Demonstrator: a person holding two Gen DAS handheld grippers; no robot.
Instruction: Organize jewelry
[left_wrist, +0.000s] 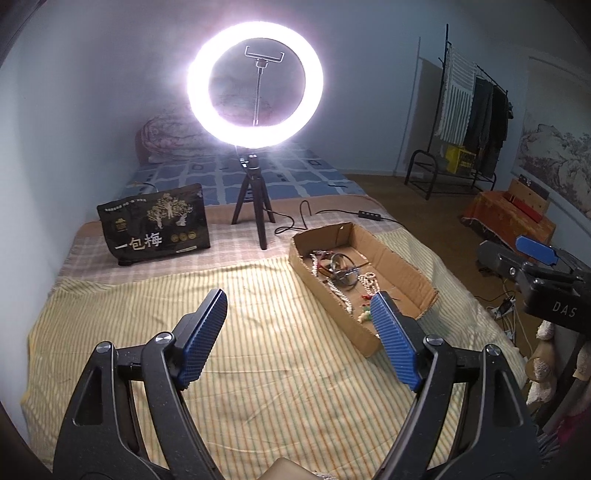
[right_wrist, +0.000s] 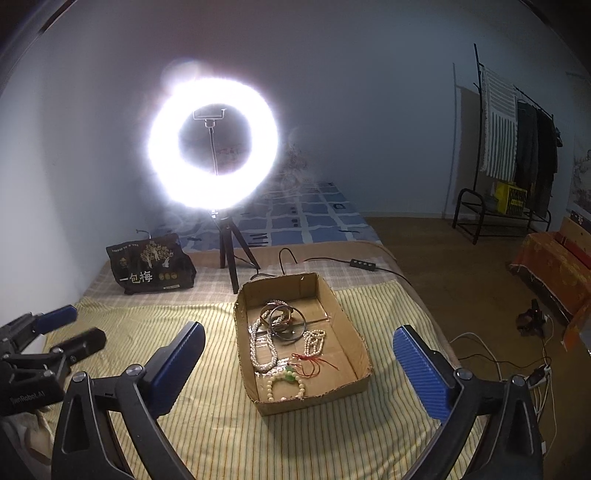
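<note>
item: cardboard tray (right_wrist: 354, 343), shallow, open-topped, on striped bedspread (right_wrist: 207, 421) near the bed's right edge; holds jewelry (right_wrist: 280, 332): bead strands, bangles, red cord. left gripper (left_wrist: 299, 314): jaws wide, nothing between, over bare cloth left of tray. right gripper (right_wrist: 299, 350): jaws wide, empty, tray seen between them. ring light (right_wrist: 212, 147) stands behind.

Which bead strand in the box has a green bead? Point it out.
The cream bracelet at the box's near end; the white necklaces farther back show no green.
</note>
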